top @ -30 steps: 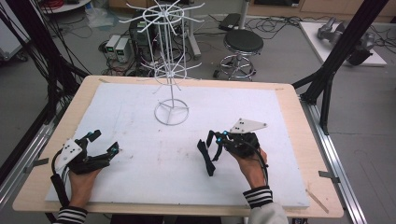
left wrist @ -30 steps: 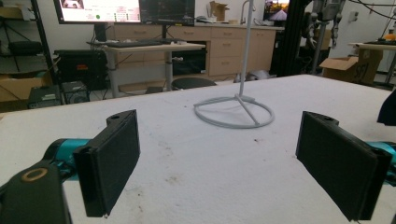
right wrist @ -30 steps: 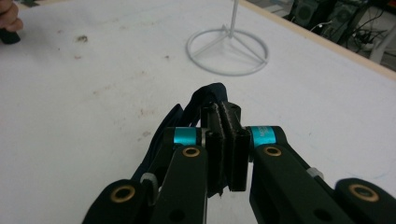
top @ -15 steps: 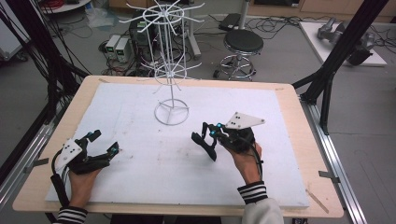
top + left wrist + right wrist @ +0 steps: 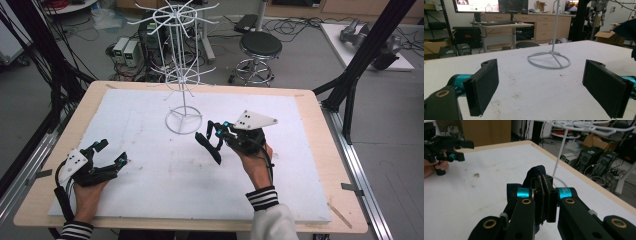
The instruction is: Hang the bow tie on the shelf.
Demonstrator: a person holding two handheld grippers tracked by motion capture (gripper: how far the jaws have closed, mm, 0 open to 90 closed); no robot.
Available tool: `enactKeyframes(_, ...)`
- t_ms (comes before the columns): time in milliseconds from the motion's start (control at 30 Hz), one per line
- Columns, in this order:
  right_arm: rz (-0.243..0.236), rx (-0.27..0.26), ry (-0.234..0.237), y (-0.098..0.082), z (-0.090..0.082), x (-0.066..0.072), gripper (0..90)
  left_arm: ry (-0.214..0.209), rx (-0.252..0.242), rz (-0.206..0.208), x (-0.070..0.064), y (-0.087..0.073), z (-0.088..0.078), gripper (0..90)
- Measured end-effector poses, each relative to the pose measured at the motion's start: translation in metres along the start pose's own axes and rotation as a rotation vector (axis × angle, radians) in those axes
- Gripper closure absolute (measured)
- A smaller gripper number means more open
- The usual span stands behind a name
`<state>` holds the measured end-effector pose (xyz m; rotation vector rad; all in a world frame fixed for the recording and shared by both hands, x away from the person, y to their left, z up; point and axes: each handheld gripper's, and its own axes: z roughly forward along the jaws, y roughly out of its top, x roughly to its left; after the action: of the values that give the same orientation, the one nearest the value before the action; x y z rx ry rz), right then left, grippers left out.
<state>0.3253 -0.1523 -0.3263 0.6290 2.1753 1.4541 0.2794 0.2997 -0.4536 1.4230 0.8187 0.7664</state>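
Note:
My right gripper (image 5: 214,134) is held above the middle of the white board and is shut on a dark navy piece of cloth (image 5: 208,148), which hangs down to its left. In the right gripper view the pads (image 5: 545,192) are pressed together with the cloth (image 5: 534,173) bunched past their tips. A white wire rack (image 5: 182,65) stands just beyond, its ring base (image 5: 183,121) on the board. My left gripper (image 5: 111,153) rests low at the board's front left. Its jaws are open wide around bare board (image 5: 541,85).
The white foam board (image 5: 150,170) covers a wooden table (image 5: 320,150). The rack's ring base (image 5: 549,60) lies ahead of the left gripper, and its arms (image 5: 586,126) spread above the right one. A stool (image 5: 260,47), cables and black frame posts (image 5: 365,55) surround the table.
The right hand has risen and moved away from the front edge toward the rack's base, carrying the dark cloth. The left hand has stayed put.

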Motion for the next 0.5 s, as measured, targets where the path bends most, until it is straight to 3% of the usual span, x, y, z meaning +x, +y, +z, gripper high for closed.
enactKeyframes(200,0.006,-0.043,-0.025,0.005,0.001,0.000,88.4,0.000,0.000,0.000,0.000,0.000,0.000,14.1)
enactKeyframes(500,0.029,-0.116,-0.008,0.020,0.004,-0.003,88.5,-0.001,0.000,0.000,0.000,0.000,0.000,14.1)
